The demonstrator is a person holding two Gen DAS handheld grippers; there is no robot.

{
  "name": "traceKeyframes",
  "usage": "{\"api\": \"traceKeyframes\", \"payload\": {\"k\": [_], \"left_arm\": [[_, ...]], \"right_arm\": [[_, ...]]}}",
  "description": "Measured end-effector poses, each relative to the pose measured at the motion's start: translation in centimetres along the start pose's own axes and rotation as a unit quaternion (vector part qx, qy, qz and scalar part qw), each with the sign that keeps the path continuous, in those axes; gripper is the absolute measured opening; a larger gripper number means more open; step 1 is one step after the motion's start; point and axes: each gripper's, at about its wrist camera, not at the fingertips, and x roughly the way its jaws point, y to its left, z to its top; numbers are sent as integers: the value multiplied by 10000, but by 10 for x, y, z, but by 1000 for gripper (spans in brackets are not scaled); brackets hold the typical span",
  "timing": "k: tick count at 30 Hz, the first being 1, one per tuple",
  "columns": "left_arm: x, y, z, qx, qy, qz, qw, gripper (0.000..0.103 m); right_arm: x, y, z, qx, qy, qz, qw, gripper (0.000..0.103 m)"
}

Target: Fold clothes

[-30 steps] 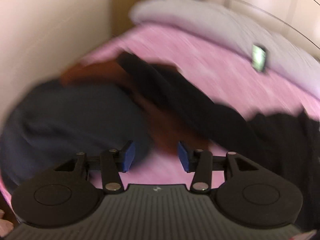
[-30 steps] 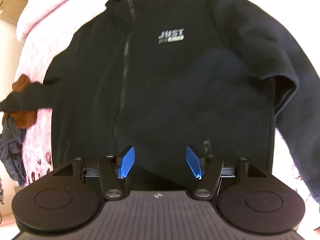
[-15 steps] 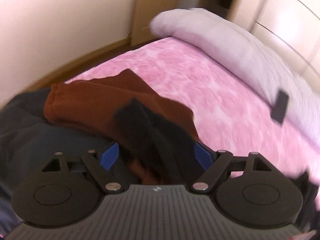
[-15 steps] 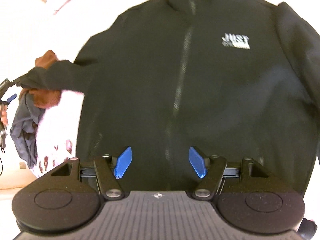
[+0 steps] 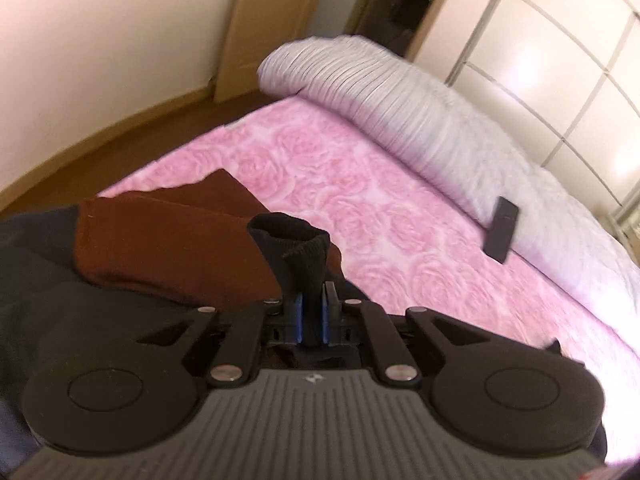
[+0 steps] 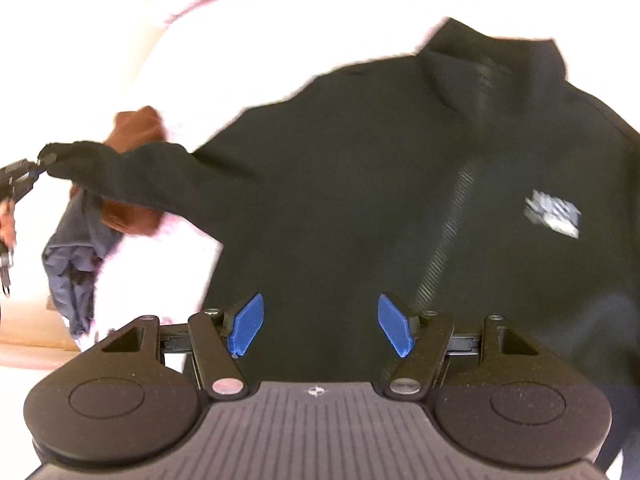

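— Pink bed (image 5: 360, 184), black jacket (image 6: 360, 200) mid-frame. Soft?
— Yes, floppy. Left gripper (image 5: 311, 320) just snapped onto the cuff (image 5: 296, 240), a good hold. Right gripper (image 6: 320, 326) hangs apart, empty.

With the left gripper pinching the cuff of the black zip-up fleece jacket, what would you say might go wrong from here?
1. The left gripper has just closed on only the black sleeve cuff; a hard pull might slip it free.
2. That sleeve lies across the folded rust-brown garment, so lifting it could drag and disturb that one.
3. The right gripper is open above the black zip-up fleece jacket, holding nothing, so the body may shift as the sleeve is pulled.
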Motion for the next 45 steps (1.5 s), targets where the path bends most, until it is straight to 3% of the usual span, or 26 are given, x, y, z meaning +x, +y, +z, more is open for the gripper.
{"api": "traceKeyframes", "payload": {"k": [4, 9, 13, 16, 19, 21, 23, 25, 28, 30, 31, 32, 33, 35, 38, 40, 43, 45], "left_arm": [[-33, 21, -25, 559, 81, -242, 9981, 6], [-32, 47, -62, 1259, 262, -242, 9914, 7], [-20, 73, -80, 927, 482, -407, 9937, 9], [-23, 87, -82, 701, 532, -583, 9944, 14], [-30, 101, -72, 371, 623, -729, 9947, 40], [-35, 106, -60, 216, 610, -753, 9951, 48], [-36, 111, -44, 21, 710, -704, 9950, 66], [-24, 117, -31, -265, 1113, -571, 9918, 70], [2, 117, -17, -217, 1545, -427, 9868, 66], [18, 114, -10, -183, 1756, -450, 9833, 53], [23, 110, -7, -75, 1812, -458, 9824, 28], [25, 104, -4, 111, 1844, -465, 9817, 10], [24, 98, -2, 293, 1832, -517, 9813, 6], [10, 87, 5, 669, 1372, -699, 9858, 2], [-14, 80, 21, 1074, 416, -802, 9901, 2], [-17, 83, 29, 1091, 106, -717, 9914, 3], [-1, 78, 29, 1520, 412, -101, 9875, 5], [5, 74, 26, 1542, 574, 206, 9862, 9]], "right_arm": [[39, 35, 35, -533, 95, 241, 9982, 67], [79, 113, 82, -1413, 42, 469, 9888, 68], [113, 180, 117, -2186, 106, 651, 9736, 69], [147, 227, 134, -2871, 352, 844, 9535, 69], [184, 272, 139, -3572, 660, 973, 9266, 69], [205, 298, 132, -3931, 843, 1032, 9098, 69], [224, 322, 121, -4224, 1025, 1098, 8939, 69], [237, 338, 105, -4449, 1154, 1188, 8801, 69], [246, 349, 86, -4601, 1249, 1223, 8705, 69], [242, 348, 77, -4571, 1222, 1200, 8728, 69], [239, 347, 72, -4553, 1207, 1187, 8741, 70], [232, 340, 71, -4447, 1146, 1137, 8810, 70], [225, 332, 69, -4340, 1085, 1086, 8877, 70], [209, 317, 66, -4119, 960, 984, 9008, 71], [175, 271, 63, -3430, 649, 671, 9347, 71], [149, 234, 60, -2845, 428, 411, 9568, 71], [110, 171, 51, -1906, 173, 27, 9815, 71], [84, 130, 40, -1264, -4, -193, 9918, 71]]}}
